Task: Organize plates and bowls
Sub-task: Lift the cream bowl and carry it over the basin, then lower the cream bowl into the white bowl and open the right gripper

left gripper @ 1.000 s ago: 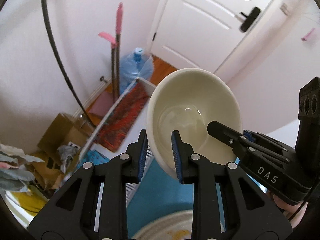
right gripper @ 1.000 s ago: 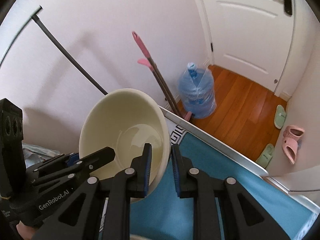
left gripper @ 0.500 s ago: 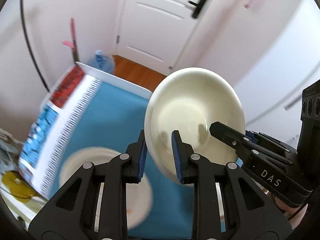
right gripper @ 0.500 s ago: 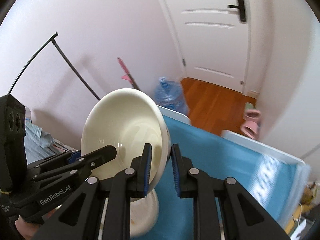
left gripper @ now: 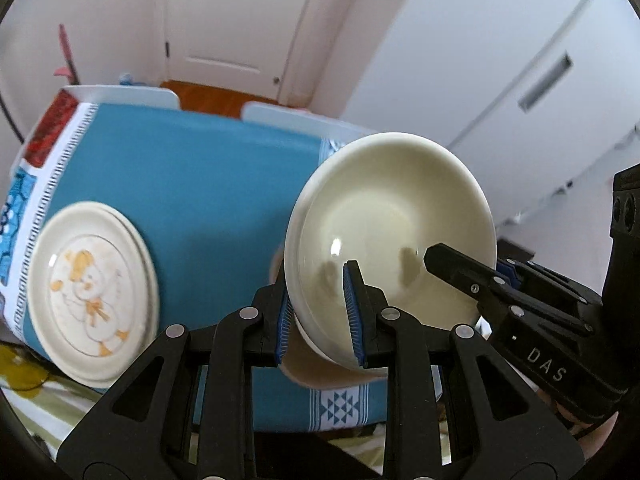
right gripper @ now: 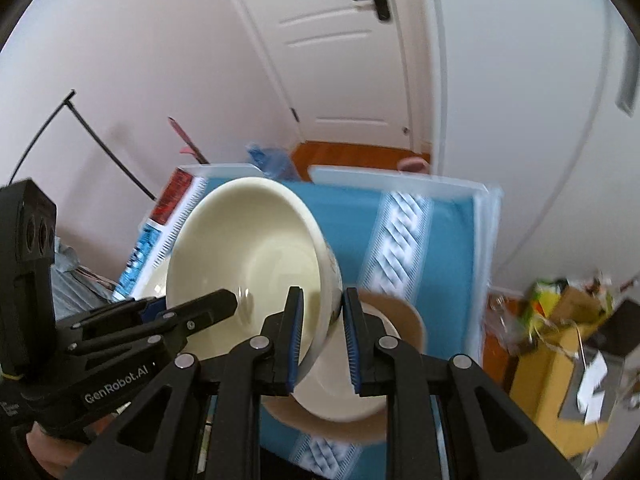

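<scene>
The cream bowl (left gripper: 394, 232) was carried above the blue tablecloth (left gripper: 192, 184), held by two tools at once. The left gripper (left gripper: 318, 312) was clamped on the near-left part of its rim, one pad inside and one outside; the right gripper (right gripper: 322, 336) was clamped on the opposite rim in the same manner. Directly beneath sat a tan-rimmed bowl (right gripper: 404, 316), judged the likely stacking target. A stack of duck-printed plates (left gripper: 90, 300) lay well apart on the cloth.

To finish well, the carrier should level the rim, centre the bowl over the lower one, descend evenly with both hands, and release only once it is seated.

Both tools pointed steeply downward, converging from either side, the bowl tilted toward the left camera.
</scene>
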`<action>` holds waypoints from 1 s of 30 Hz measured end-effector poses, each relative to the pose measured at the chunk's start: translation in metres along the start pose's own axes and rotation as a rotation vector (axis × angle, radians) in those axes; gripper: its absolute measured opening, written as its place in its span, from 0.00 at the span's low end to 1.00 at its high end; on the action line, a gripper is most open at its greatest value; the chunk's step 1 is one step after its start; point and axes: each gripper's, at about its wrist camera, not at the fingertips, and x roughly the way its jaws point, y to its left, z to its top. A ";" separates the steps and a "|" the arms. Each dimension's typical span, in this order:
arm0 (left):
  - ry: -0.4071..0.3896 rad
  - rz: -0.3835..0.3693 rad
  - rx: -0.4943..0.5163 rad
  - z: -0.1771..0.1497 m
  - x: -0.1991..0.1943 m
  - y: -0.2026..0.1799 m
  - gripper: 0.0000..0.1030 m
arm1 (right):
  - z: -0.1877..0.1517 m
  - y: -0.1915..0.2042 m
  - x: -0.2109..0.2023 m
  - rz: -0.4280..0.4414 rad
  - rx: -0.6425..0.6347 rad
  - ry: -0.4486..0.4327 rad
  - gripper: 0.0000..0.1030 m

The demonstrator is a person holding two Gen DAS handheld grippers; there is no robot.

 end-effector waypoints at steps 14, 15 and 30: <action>0.137 0.109 0.108 -0.031 0.060 -0.007 0.21 | -0.055 -0.042 0.041 0.007 0.107 0.098 0.17; 0.138 0.116 0.115 -0.031 0.062 -0.007 0.21 | -0.055 -0.041 0.043 0.005 0.102 0.100 0.17; 0.131 0.229 0.228 -0.030 0.074 -0.024 0.21 | -0.055 -0.038 0.051 -0.052 0.033 0.119 0.17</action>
